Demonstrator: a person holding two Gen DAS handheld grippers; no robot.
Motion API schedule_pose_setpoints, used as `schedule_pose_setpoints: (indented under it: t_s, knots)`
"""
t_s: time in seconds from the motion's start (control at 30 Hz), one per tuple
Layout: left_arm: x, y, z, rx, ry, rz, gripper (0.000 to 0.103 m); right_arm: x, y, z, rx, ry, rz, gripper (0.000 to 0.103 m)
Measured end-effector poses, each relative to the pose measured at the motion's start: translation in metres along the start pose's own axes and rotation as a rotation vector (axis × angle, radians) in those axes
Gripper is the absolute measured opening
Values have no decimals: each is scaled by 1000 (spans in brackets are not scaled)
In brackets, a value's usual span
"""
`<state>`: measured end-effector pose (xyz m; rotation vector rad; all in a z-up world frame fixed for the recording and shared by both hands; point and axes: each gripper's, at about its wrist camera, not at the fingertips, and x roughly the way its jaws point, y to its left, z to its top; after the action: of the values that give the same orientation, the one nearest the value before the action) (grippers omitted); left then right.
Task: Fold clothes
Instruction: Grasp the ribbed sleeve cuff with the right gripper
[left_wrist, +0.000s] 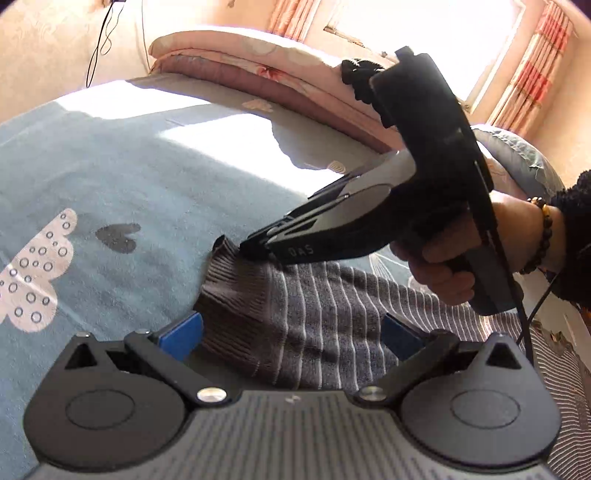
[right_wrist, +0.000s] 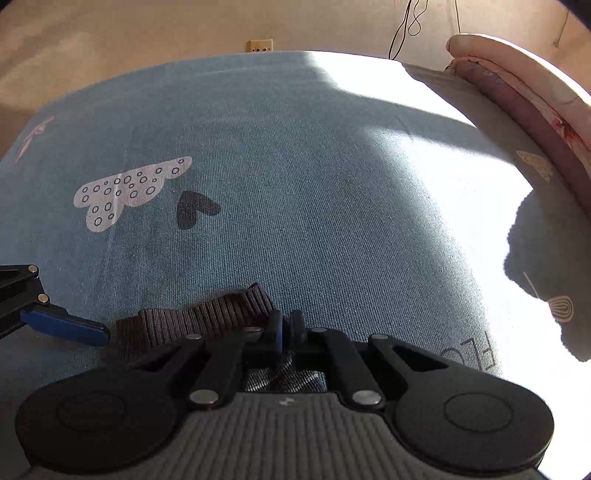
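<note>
Pinching the ribbed hem of a grey knitted garment, the right gripper (right_wrist: 286, 326) has its blue pads drawn together on the cloth, and from the left wrist view its tips (left_wrist: 255, 249) press down on the raised far corner of that hem. The left gripper (left_wrist: 291, 328) sits with its two blue pads spread wide, one on each side of the hem band, with the fabric lying between them but not pressed; in the right wrist view one of its fingers (right_wrist: 66, 326) lies just beside the hem's other end. The garment (left_wrist: 314, 314), dark grey with thin pale stripes and a ribbed hem (right_wrist: 207, 317), lies spread on the bed, its hem towards the middle of the blue sheet (right_wrist: 295, 166) printed with a spotted white cloud shape and a dark heart. A person's hand (left_wrist: 443, 266), with a bead bracelet and dark fuzzy sleeve, grips the right tool's handle. Folded pink quilts (left_wrist: 258, 70) are stacked along the far edge of the bed, below a bright curtained window. As I judge it, the step in hand is taking hold of the hem's two corners before a fold. Next, the left gripper would need to close on its corner, so both ends can lift level and carry across without the knit sagging.
</note>
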<state>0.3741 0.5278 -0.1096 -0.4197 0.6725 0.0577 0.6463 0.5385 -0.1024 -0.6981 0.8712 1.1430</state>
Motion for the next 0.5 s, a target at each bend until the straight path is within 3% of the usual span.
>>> schedule_pose_setpoints:
  t_s: [0.13,0.27,0.5]
  knots:
    - [21,-5,11,65,34,-70,102,1,0,0,3,0,5,6]
    - [41,-3,-2,100,139,-12,102,3,-6,0,38,-2,27,6]
    - [37,-15,-15,176,142,69,102,3,-4,-1,72,-27,4,7]
